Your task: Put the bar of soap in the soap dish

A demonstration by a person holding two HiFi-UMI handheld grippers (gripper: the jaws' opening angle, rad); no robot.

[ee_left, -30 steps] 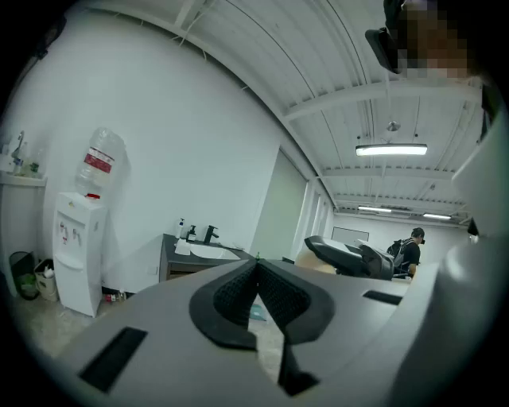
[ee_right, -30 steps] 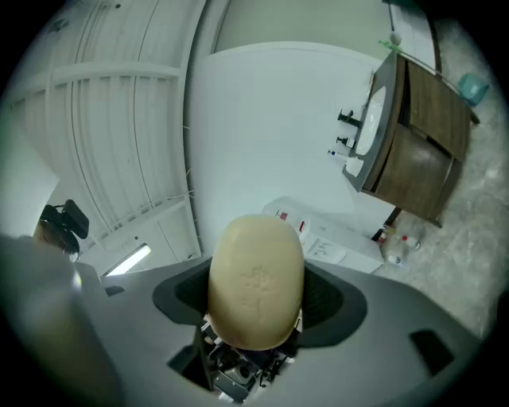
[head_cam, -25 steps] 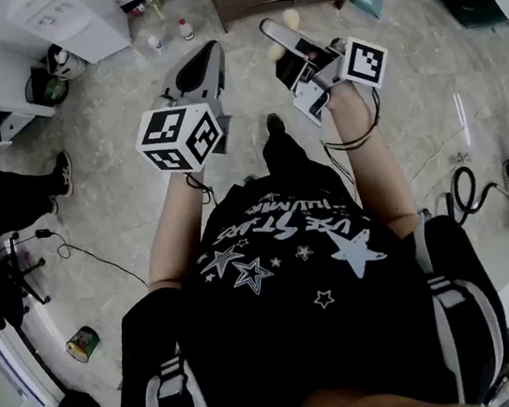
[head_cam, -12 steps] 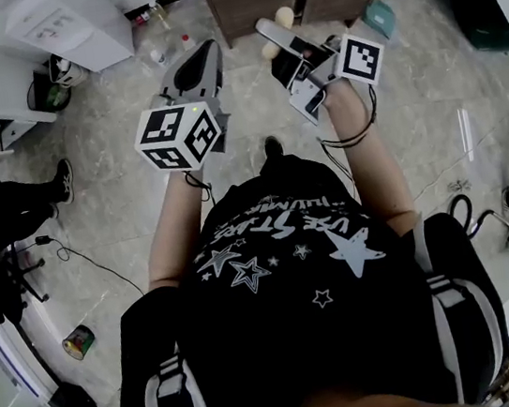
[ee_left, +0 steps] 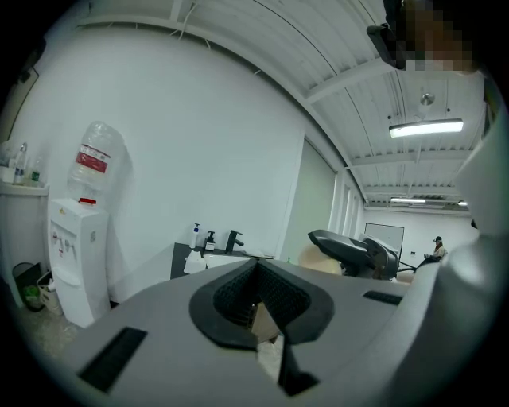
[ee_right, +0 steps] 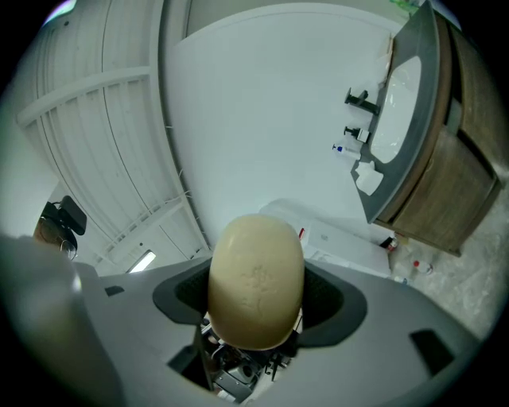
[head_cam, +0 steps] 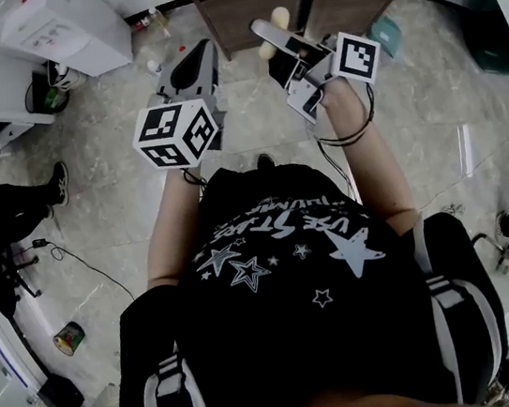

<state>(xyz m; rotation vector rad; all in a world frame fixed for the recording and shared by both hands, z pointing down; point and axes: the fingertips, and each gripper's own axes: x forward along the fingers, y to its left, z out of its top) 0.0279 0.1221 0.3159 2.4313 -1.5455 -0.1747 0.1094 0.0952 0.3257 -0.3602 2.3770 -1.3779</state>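
Looking down in the head view, the person stood on a marbled floor (head_cam: 88,166) facing a wooden vanity cabinet (head_cam: 240,10) with a dark countertop, a white water dispenser (head_cam: 67,27) well to its left and a small can (head_cam: 66,338) lying on the floor. The left gripper (head_cam: 198,56) was held out with its jaws pressed together and nothing in them, while the right gripper (head_cam: 269,36) pinched the bar of soap (head_cam: 279,19), raised just before the cabinet front; its jaws covered the middle of the bar. In the left gripper view, the closed jaws filled the lower frame, and beyond them stood the water dispenser (ee_left: 70,254), a black faucet (ee_left: 232,239) and two pump bottles (ee_left: 199,236) on the countertop, with the right gripper (ee_left: 350,250) near at right. In the right gripper view, which was rolled sideways, the cream bar (ee_right: 256,278) sat clamped between the jaws and hid the space behind it; the white basin (ee_right: 402,99) and faucet (ee_right: 362,99) showed at upper right. A small white object (ee_right: 367,176) on the countertop edge was too small to identify.
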